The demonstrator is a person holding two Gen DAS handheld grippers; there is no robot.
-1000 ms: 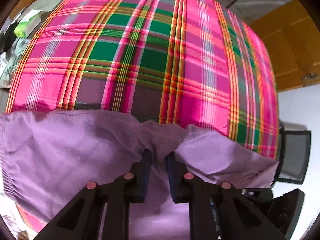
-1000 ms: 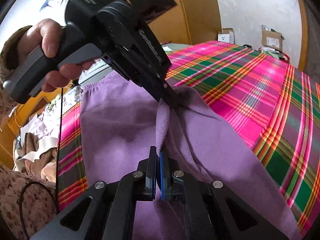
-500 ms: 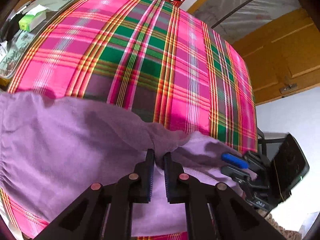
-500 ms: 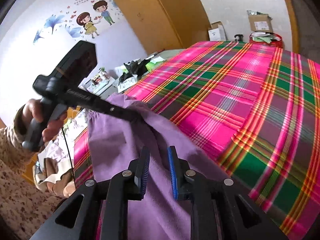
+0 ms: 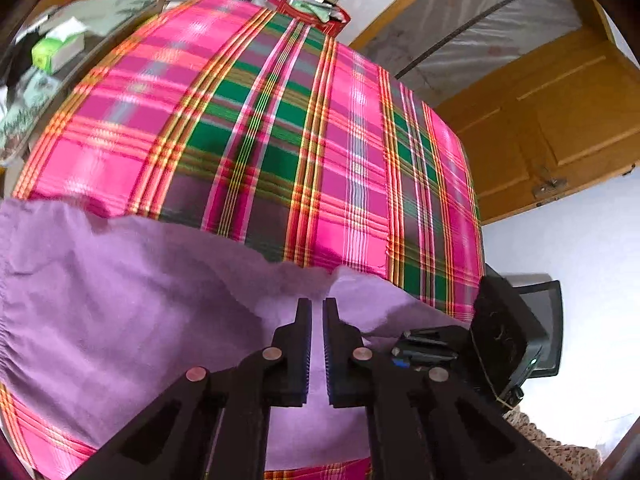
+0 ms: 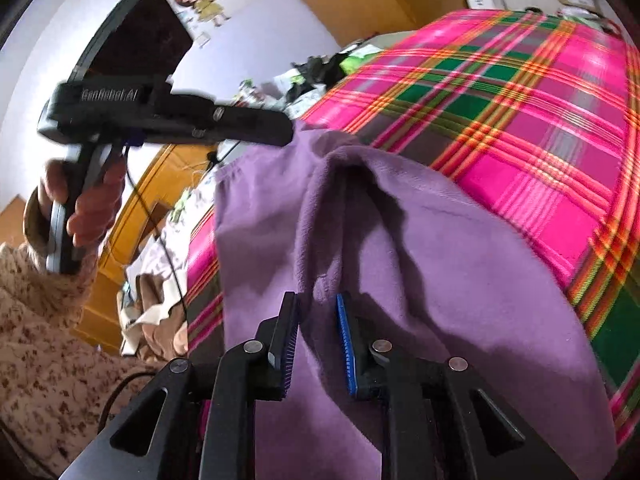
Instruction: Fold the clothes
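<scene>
A purple garment (image 5: 140, 300) lies spread on the pink and green plaid cover (image 5: 280, 140). My left gripper (image 5: 317, 304) sits over its far edge, jaws almost together with purple fabric in the thin gap. In the right wrist view a hand (image 6: 88, 208) holds the left gripper (image 6: 286, 134), whose tip meets a raised ridge of the garment (image 6: 460, 264). My right gripper (image 6: 318, 300) is open, with that ridge running down between its fingers but not pinched. The right tool's black housing (image 5: 504, 340) shows close beside the left fingers.
The plaid cover (image 6: 540, 120) stretches bare beyond the garment. A side surface holds a green box (image 5: 56, 50); a red basket (image 5: 316, 10) stands past the far end. Wooden cabinet doors (image 5: 560, 120) and a black chair (image 5: 548, 320) are to the right. Loose clothes (image 6: 152, 312) are piled lower left.
My right gripper was shut on a fold of the garment, then let go, opened wider and drew back. The left gripper's jaws narrowed and it lifted away from the right one.
</scene>
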